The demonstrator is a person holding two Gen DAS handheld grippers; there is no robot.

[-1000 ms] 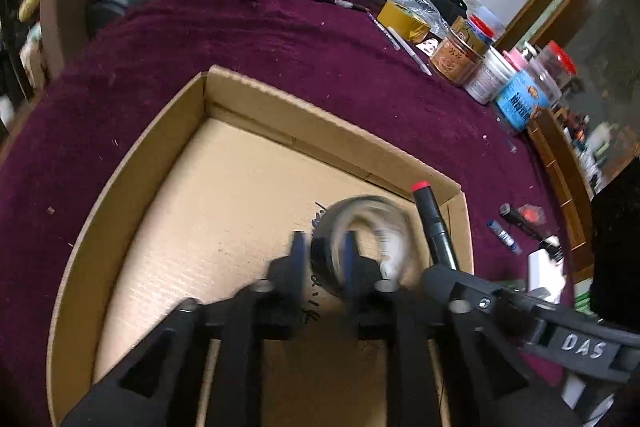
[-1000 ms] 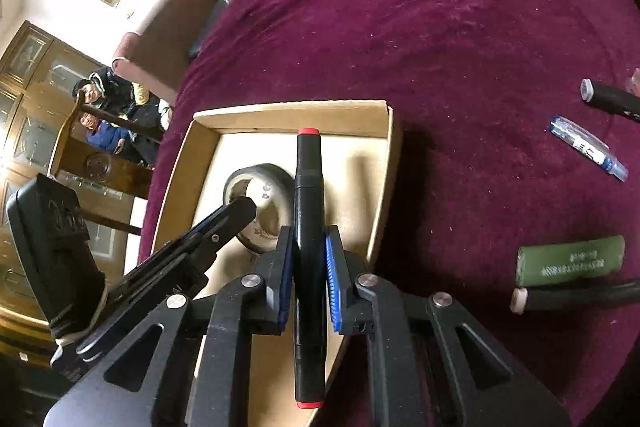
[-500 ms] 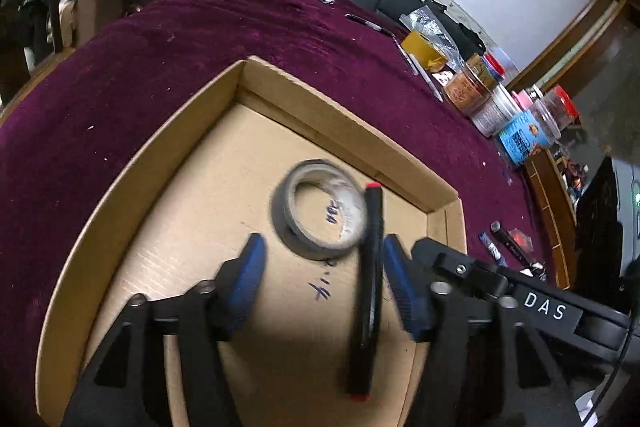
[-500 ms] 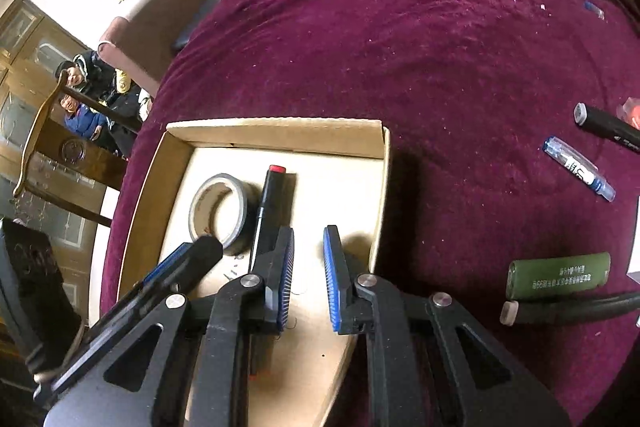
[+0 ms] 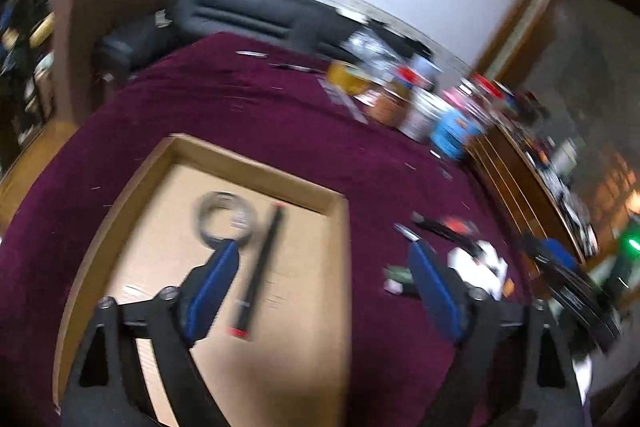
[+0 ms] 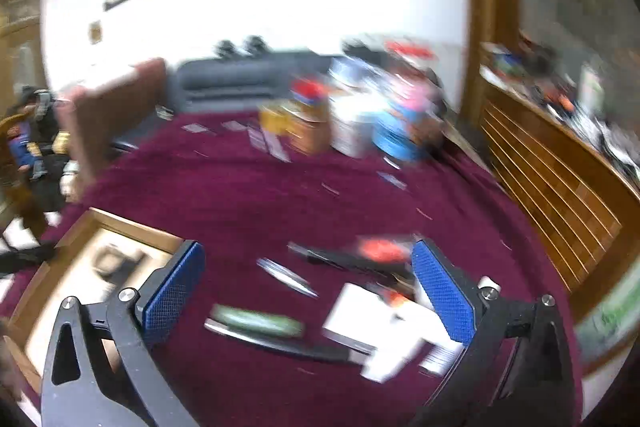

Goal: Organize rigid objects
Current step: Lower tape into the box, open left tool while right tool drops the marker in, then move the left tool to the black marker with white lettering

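A shallow cardboard box (image 5: 332,203) lies on the maroon tablecloth. In it lie a grey tape roll (image 5: 224,217) and a black marker with red ends (image 5: 260,271). My left gripper (image 5: 320,291) is open and empty, raised above the box's right side. My right gripper (image 6: 308,291) is open and empty above loose items right of the box: a green pack (image 6: 260,321), a clear pen (image 6: 286,277), a black marker (image 6: 344,259), a white box (image 6: 384,327). The box also shows at the left of the right wrist view (image 6: 132,227). Both views are blurred.
Jars and tins (image 5: 420,107) stand in a row at the table's far right, also in the right wrist view (image 6: 360,119). A few pens (image 5: 296,67) lie at the far edge. A black sofa (image 5: 248,15) and a wooden cabinet (image 6: 560,187) stand beyond.
The right gripper let go of the red-ended marker into the box, opened wide and swung right over the loose items. The left gripper released the tape roll, opened wide and lifted away.
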